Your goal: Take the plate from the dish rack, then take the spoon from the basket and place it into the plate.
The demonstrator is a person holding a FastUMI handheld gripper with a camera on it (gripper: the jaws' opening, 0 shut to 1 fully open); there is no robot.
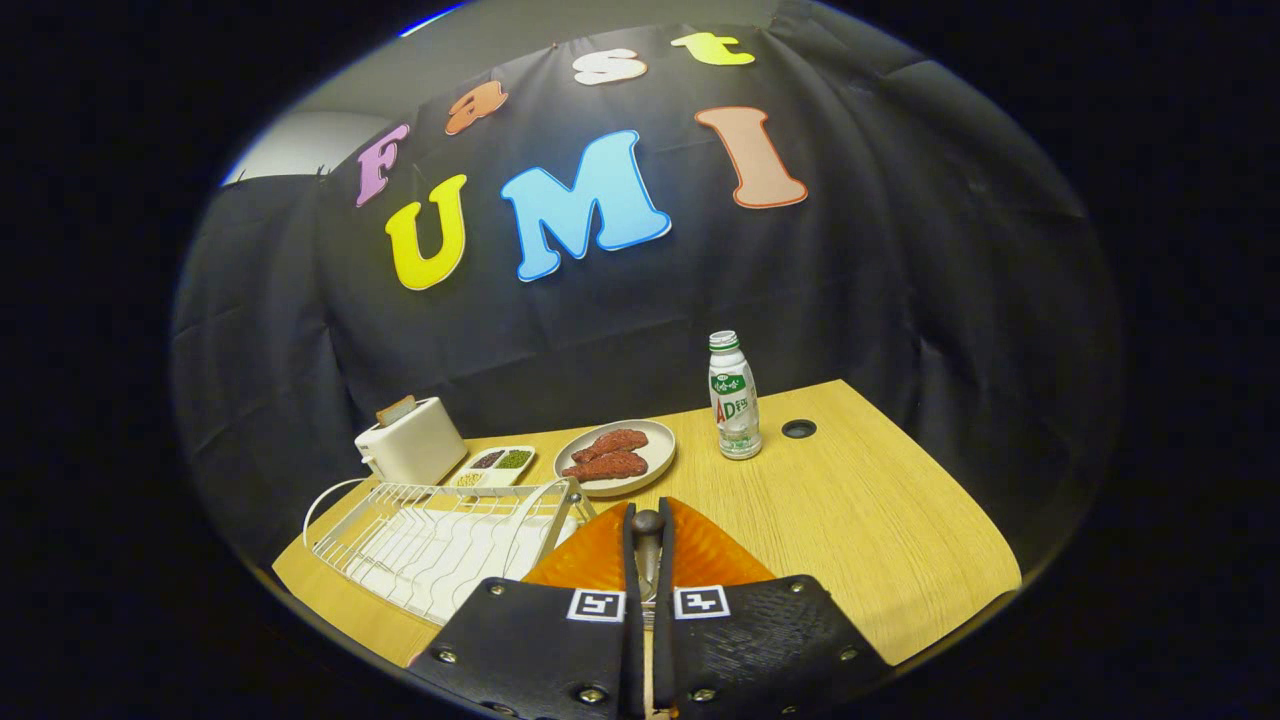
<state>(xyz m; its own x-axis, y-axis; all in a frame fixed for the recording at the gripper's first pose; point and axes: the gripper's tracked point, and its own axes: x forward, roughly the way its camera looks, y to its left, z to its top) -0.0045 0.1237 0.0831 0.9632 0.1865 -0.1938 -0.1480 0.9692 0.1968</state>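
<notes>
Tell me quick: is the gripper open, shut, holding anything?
Gripper: closed on the spoon, handle pinched between both fingers, over the orange plate.

Scene was dim but evenly lit from overhead; desk (pixel 850 500) showed soft glare. Fisheye bent the edges hard. Focus stayed sharp throughout.

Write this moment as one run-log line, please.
hand-held gripper: shut on spoon | orange plate: under spoon | dish rack: beside plate
</notes>
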